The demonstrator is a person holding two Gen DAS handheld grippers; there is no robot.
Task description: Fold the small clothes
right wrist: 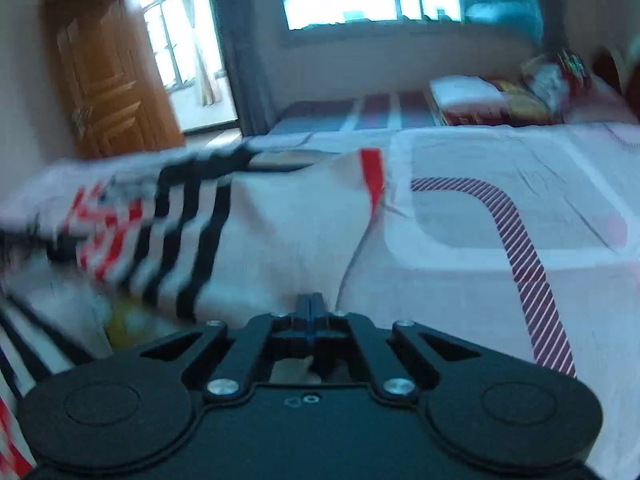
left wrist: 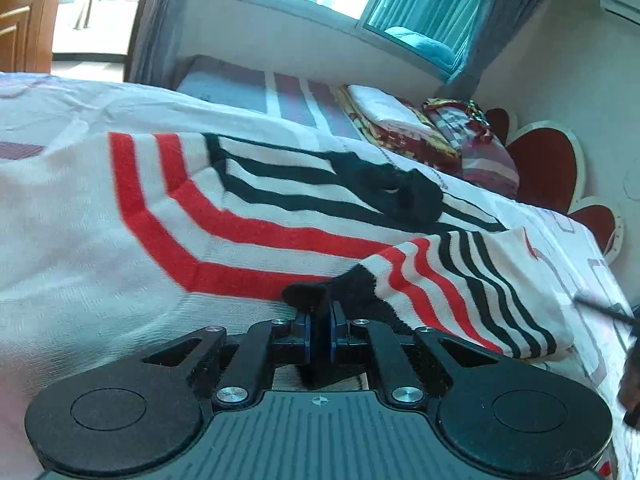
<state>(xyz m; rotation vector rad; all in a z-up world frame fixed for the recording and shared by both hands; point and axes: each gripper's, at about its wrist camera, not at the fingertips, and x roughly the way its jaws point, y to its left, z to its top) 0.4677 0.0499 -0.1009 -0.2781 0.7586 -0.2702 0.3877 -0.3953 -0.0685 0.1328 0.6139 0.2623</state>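
A white knitted sweater [left wrist: 240, 216] with red and black chevron stripes lies spread on the bed. One striped sleeve [left wrist: 460, 280] is folded in across its body. That sleeve's black cuff [left wrist: 308, 294] sits at the tips of my left gripper [left wrist: 320, 316]. The blue pads stand a little apart with the cuff between them and a gap showing. In the blurred right wrist view the sweater [right wrist: 280, 240] is drawn up into a ridge. My right gripper [right wrist: 312, 304] is shut on its white fabric at the near edge.
The bed sheet [right wrist: 500, 240] is pale with grey and striped shapes. Folded bedding [left wrist: 400, 128] is piled by the red and white headboard [left wrist: 548, 168]. A wooden door [right wrist: 108, 80] stands at the far left. A dark blurred shape [left wrist: 632, 380] shows at the right edge.
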